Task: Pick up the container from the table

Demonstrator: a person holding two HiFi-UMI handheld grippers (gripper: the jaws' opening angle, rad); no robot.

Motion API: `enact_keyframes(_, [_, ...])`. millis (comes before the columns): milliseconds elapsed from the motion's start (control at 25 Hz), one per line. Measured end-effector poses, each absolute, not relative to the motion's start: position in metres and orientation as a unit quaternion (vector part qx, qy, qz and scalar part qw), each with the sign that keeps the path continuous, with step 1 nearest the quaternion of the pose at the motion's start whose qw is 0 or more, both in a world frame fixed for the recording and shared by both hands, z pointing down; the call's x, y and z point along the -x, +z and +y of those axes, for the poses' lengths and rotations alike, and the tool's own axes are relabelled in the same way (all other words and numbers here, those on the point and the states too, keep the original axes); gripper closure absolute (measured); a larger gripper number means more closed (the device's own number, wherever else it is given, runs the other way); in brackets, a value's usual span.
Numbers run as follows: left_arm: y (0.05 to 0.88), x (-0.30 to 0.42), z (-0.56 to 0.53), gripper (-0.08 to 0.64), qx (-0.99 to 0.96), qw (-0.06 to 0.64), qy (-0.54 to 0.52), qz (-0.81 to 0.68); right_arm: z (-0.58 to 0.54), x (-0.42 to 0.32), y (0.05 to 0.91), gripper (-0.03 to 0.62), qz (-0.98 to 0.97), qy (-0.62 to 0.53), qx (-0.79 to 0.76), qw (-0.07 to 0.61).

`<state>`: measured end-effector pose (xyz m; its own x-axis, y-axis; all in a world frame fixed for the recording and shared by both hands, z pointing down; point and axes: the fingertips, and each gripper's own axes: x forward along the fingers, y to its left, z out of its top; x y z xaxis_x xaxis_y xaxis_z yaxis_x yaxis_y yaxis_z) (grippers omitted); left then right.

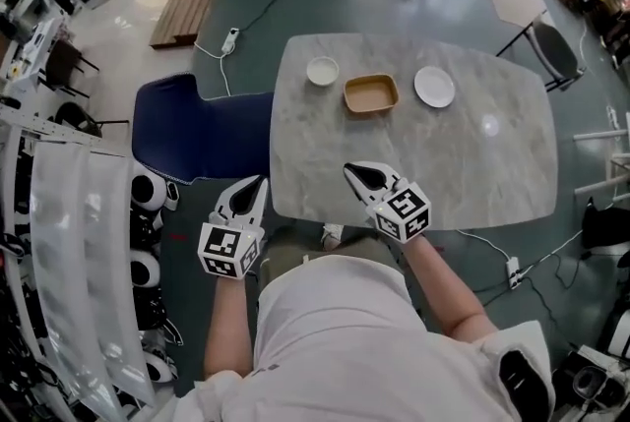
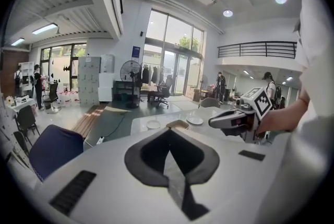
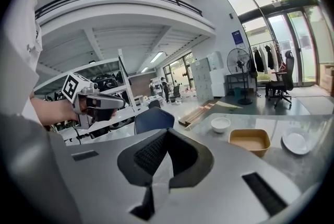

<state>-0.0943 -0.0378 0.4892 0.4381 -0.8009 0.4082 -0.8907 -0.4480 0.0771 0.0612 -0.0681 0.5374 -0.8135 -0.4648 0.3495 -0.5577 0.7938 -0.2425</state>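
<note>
Black rubber lines the fingers of your left gripper [image 2: 169, 133], and they are clenched tip to tip with nothing between them. The fingers of your right gripper [image 3: 166, 133] are clenched the same way and are just as empty. You hold one gripper in each hand, and both tilt a little downward.

The tan rectangular container with rounded corners [image 1: 371, 94] stands upright and open-topped on the grey marble-patterned table [image 1: 492, 164]. Neither gripper touches it. Both sit well apart from the container on your side of it. The right one is the nearer of the two, with its tips above the table's near edge. The left one hangs further off to the container's left, out past the table's edge and above the floor.

A small round white bowl [image 1: 322, 70] stands just left of the container, and a flat round white plate [image 1: 434, 87] lies just to its right. Further left of the container, beside the table, stands a dark blue chair [image 1: 192, 130]. Beyond that, a white power strip [image 1: 230, 40] lies on the floor.
</note>
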Motion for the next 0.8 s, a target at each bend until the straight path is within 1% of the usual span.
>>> enact_keyframes(400, [0.503,0.099,-0.078,0.558,-0.83,0.167,0.178,-0.502,-0.125,-0.084,0.574,0.581,-0.907,0.2,-0.331,0.166])
enact_keyframes(640, [0.51,0.127,-0.093,0.558,-0.825,0.185,0.195,-0.496,-0.16,-0.079,0.595,0.581,-0.89,0.206,-0.36,0.19])
enact_keyframes(800, [0.512,0.151,-0.103,0.558,-0.82,0.192,0.21,-0.496,-0.186,-0.071,0.616,0.581,-0.879,0.201,-0.373,0.218])
